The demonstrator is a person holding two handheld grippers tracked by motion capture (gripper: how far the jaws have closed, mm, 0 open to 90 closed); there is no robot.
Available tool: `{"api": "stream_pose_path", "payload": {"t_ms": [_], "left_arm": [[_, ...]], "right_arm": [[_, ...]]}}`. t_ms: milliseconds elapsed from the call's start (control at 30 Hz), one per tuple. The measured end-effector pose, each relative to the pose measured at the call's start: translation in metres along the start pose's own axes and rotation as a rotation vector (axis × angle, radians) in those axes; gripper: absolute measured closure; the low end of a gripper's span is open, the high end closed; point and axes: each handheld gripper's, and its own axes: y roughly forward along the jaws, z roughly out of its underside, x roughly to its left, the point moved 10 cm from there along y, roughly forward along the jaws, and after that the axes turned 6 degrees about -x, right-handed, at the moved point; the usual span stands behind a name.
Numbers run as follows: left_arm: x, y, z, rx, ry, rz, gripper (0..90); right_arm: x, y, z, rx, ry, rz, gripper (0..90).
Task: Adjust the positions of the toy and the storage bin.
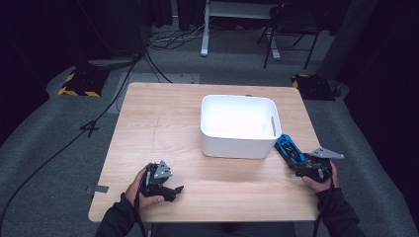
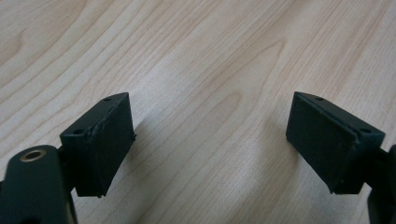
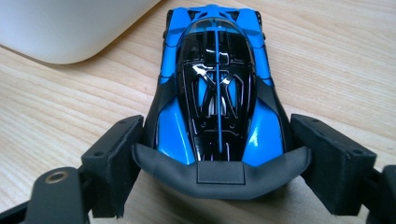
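Observation:
A blue and black toy car [image 1: 289,148] rests on the wooden table [image 1: 158,123], just off the right front corner of a white bin [image 1: 271,121]. My right gripper [image 1: 297,161] comes from behind it. In the right gripper view the two pads sit against the ends of the car's [image 3: 217,93] dark rear wing, so my right gripper [image 3: 217,161] is shut on the car. My left gripper [image 1: 174,190] lies low near the table's front left, held in a hand. Its jaws stand wide apart over bare wood, so my left gripper [image 2: 210,135] is open with nothing between them.
The white bin's rounded corner [image 3: 70,32] lies close ahead and left of the car. The table's right edge runs just beyond my right hand. Cables, a chair and a desk frame stand on the grey floor behind the table.

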Motion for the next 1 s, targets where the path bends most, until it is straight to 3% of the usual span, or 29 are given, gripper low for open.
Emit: {"api": "stream_pose_path", "payload": {"t_ms": [67,200,233,267,400,533,567,900,1000], "left_arm": [[-0.001,0.000,0.001,-0.008,-0.025,-0.004,15.0],[0.001,0.000,0.001,-0.008,-0.017,-0.020,14.9],[0.001,0.000,0.001,-0.008,-0.017,-0.020,14.9],[0.001,0.000,0.001,-0.008,-0.017,-0.020,14.8],[0.000,0.000,0.000,-0.011,-0.020,-0.021,14.7],[0.000,0.000,0.001,-0.008,-0.019,-0.012,14.7],[0.000,0.000,0.000,-0.007,-0.012,-0.008,14.6],[0.001,0.001,0.000,-0.005,-0.010,-0.004,14.6],[0.001,0.001,0.000,-0.005,-0.010,-0.004,14.6]], "right_arm": [[0.001,0.001,-0.001,-0.002,-0.015,0.007,20.2],[0.001,0.005,0.000,0.021,-0.044,0.016,19.5],[0.001,0.005,0.000,0.021,-0.044,0.016,19.5],[0.000,0.008,0.002,0.055,-0.023,-0.002,16.4],[0.000,0.010,0.003,0.065,-0.007,-0.020,14.0],[0.000,0.010,0.002,0.065,-0.004,-0.019,15.6],[0.000,0.009,0.001,0.048,0.001,-0.021,23.6],[-0.001,0.008,0.001,0.047,-0.006,-0.013,24.3],[-0.001,0.005,-0.001,0.018,-0.001,-0.011,24.4]]}}
